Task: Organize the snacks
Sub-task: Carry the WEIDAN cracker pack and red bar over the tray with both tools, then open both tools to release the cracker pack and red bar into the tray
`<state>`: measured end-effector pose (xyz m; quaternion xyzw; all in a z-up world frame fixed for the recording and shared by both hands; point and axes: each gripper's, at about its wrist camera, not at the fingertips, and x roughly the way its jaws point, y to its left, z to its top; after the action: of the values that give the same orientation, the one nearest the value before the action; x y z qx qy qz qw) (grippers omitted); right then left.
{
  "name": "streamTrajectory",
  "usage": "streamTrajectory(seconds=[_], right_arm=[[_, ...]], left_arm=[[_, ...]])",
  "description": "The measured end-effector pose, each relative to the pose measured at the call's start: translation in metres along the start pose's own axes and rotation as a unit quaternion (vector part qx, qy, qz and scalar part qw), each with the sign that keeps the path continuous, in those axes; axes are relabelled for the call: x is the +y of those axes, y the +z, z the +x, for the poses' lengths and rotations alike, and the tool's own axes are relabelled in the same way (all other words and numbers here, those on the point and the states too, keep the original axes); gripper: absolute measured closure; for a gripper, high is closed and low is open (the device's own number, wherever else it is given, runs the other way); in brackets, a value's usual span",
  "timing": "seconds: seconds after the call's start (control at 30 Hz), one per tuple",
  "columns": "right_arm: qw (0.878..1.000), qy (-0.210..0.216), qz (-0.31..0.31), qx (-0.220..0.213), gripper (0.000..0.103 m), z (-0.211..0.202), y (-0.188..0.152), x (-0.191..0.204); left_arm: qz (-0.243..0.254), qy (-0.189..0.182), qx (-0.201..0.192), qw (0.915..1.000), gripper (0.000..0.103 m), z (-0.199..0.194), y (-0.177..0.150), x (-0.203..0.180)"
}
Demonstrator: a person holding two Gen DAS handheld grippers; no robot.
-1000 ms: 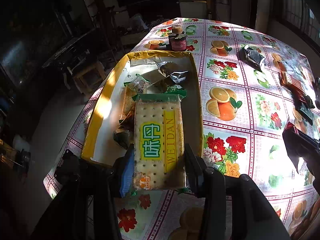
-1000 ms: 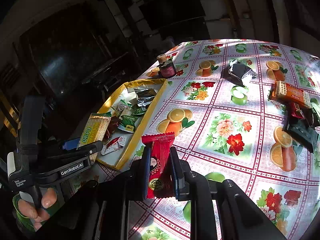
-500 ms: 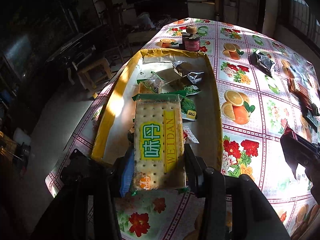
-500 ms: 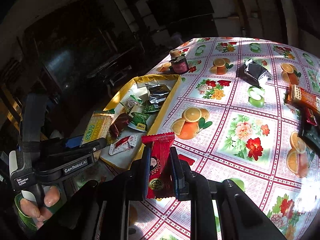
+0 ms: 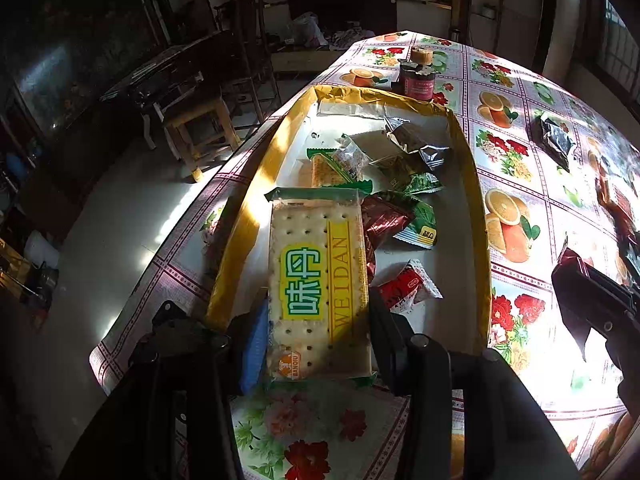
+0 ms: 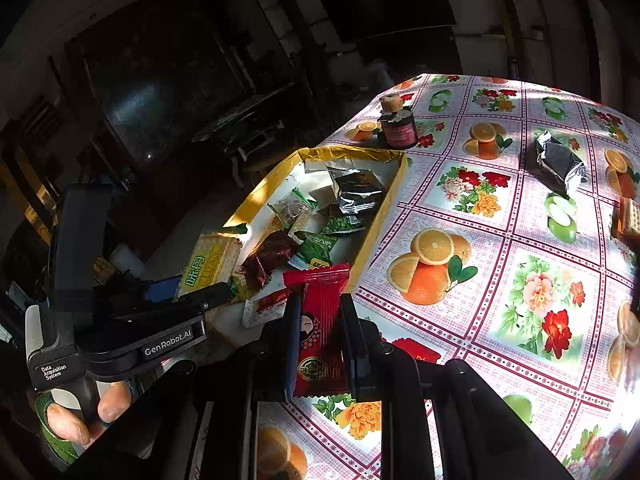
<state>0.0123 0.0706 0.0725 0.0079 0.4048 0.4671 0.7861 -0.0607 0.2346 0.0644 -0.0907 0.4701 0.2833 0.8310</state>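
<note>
I am in a home, in a dim living or dining room: my table (image 5: 520, 168) wears a fruit-and-flower oilcloth, a wooden stool (image 5: 198, 120) stands on the pale floor (image 5: 132, 216), and dark furniture lines the walls.

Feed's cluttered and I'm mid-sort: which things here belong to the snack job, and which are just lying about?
Job:
- cracker pack, in left gripper
- red snack bar, in right gripper
- yellow tray
- silver pouch on the table

Lying about:
- dark jar
- wooden stool
</note>
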Motion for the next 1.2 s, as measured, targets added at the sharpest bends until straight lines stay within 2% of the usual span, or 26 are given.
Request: streamTrajectory(seconds=[0.4,0.73,1.2], right_arm=[[0.999,0.034,-0.010,0.029,0.083,0.061,0.032,0.012],[0.999,0.024,-0.011,0.036,0.083,0.097,0.060,0.004],[0.999,0.007,0.002,0.049,0.083,0.131,0.079,-0.015]], left_arm=[[-0.020,0.004,0.020,0.9996,0.058,0.024,0.018,0.015],[-0.032,0.001,0.030,0.9991,0.058,0.042,0.037,0.016],[-0.035,0.002,0.051,0.9981,0.058,0.068,0.061,0.009]])
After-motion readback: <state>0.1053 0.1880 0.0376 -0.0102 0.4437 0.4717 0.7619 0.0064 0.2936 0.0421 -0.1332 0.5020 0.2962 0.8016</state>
